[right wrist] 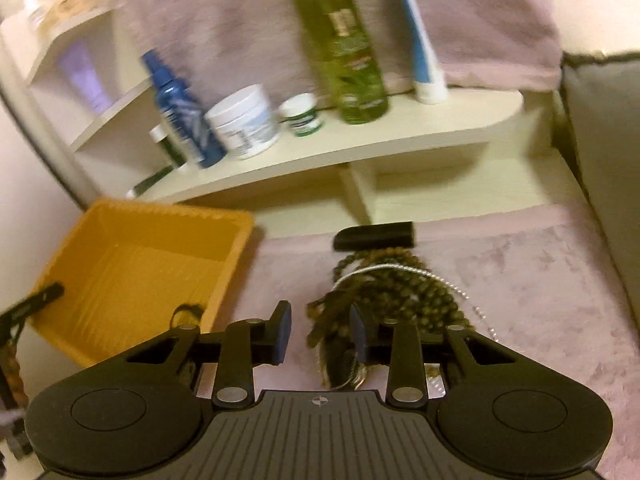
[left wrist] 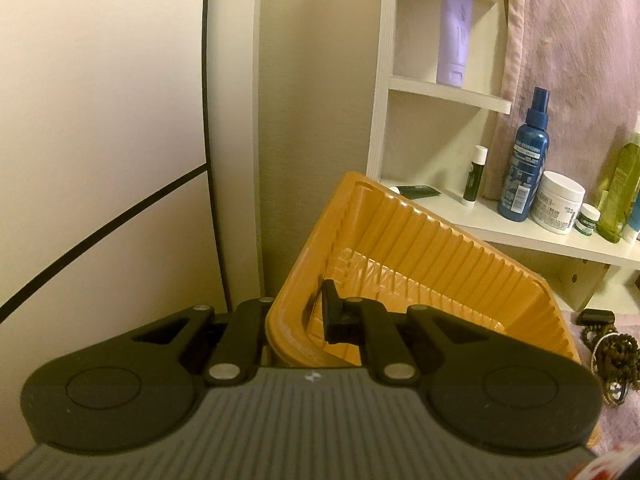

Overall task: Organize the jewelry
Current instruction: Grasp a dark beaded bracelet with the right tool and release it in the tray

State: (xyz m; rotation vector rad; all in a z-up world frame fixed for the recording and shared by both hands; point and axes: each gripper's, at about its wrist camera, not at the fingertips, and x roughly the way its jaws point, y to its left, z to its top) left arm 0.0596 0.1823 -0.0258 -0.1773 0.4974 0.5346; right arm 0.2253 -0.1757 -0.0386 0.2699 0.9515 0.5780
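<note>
An orange ribbed plastic tray [left wrist: 420,240] is held tilted by its near wall in my left gripper [left wrist: 308,316], whose one visible finger [left wrist: 332,312] is inside the tray. The tray also shows in the right wrist view [right wrist: 132,264], at the left. A heap of dark beaded necklaces with a silver chain [right wrist: 384,292] lies on the pink cloth. My right gripper [right wrist: 320,332] is open just above the heap's near end, one finger [right wrist: 282,332] on each side. The beads also show at the right edge of the left wrist view [left wrist: 612,352].
A small black case [right wrist: 376,236] lies behind the beads. A cream shelf unit [right wrist: 360,140] holds a blue spray bottle [right wrist: 180,112], a white jar [right wrist: 244,120], a green bottle [right wrist: 344,52] and tubes. A wall and mirror edge [left wrist: 212,120] stand at the left.
</note>
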